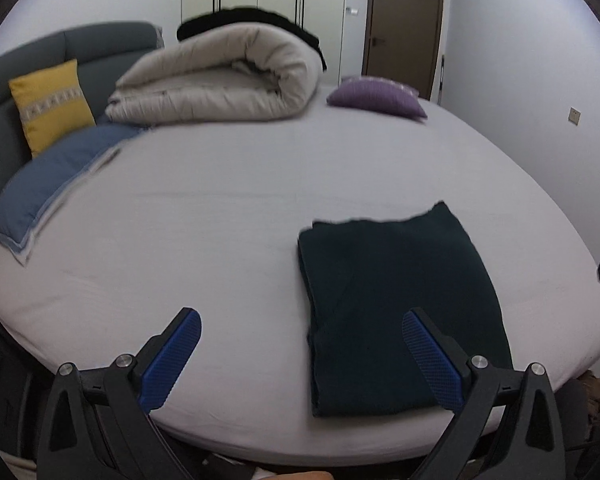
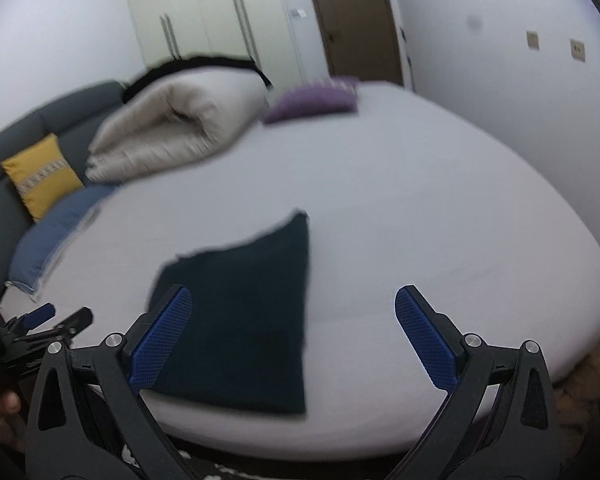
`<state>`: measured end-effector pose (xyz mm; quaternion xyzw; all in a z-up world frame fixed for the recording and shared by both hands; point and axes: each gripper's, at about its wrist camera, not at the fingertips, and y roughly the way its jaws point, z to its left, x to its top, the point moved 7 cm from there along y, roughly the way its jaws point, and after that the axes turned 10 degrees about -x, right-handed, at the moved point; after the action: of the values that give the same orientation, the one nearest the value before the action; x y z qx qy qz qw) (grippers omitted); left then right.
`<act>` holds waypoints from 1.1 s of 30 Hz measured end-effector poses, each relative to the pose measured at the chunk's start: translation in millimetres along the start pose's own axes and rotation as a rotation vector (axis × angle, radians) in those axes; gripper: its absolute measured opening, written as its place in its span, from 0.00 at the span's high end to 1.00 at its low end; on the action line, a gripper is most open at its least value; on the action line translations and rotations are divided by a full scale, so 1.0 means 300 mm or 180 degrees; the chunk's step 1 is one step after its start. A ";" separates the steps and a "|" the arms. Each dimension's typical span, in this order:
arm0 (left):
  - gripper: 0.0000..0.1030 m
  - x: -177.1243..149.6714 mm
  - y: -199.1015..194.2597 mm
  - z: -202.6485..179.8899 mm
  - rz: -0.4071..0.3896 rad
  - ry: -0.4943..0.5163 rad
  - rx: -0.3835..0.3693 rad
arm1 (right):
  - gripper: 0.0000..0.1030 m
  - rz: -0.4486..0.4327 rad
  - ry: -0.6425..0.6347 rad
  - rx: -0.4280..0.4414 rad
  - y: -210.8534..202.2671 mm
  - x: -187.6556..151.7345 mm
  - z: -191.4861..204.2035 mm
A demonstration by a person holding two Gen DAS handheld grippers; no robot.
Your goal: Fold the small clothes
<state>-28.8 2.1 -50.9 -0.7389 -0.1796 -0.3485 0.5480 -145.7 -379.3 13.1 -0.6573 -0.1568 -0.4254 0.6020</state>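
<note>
- The dark garment (image 1: 400, 312) lies flat on the bed (image 1: 220, 220), near its front edge, already folded into a compact rectangle with layered edges showing along one side.
- From the left claw (image 1: 300, 354), the garment sits ahead and off to the right; its near right part runs behind that claw's right finger (image 1: 432, 364).
- From the right claw (image 2: 292, 338), the same garment (image 2: 244, 320) sits ahead and off to the left, its near left part passing behind that claw's left finger (image 2: 160, 344).
- So the cloth lies between the two claws. By my reading neither is clearly nearer.
- Its long axis runs away from the claws, from the bed's front edge toward the far pillows; the short axis runs across, from claw to claw.
- A further fold would probably bring the far edge toward the near one, or the piece may simply count as finished; I cannot tell which.
- Both claws are spread wide and carry nothing; neither touches the cloth.
- The right view is smeared, so fine detail there is unsure.
- Count: one dark garment, two claws.
- Far beyond the claws: one rolled beige duvet (image 1: 220, 80), one purple cushion (image 1: 376, 96), one yellow cushion (image 1: 50, 104), one blue pillow (image 1: 56, 172).
- A hand (image 2: 0, 412) shows at the right view's left edge, holding the other claw.
</note>
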 end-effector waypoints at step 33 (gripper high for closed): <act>0.00 -0.102 0.118 0.047 0.0373 -0.0060 0.0168 | 0.00 0.0611 -0.0407 -0.0108 0.204 -0.241 0.139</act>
<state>-22.6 6.9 -99.2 -0.7367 -0.1504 -0.3040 0.5851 -128.8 -332.5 -77.7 -0.7051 -0.1240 -0.3256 0.6176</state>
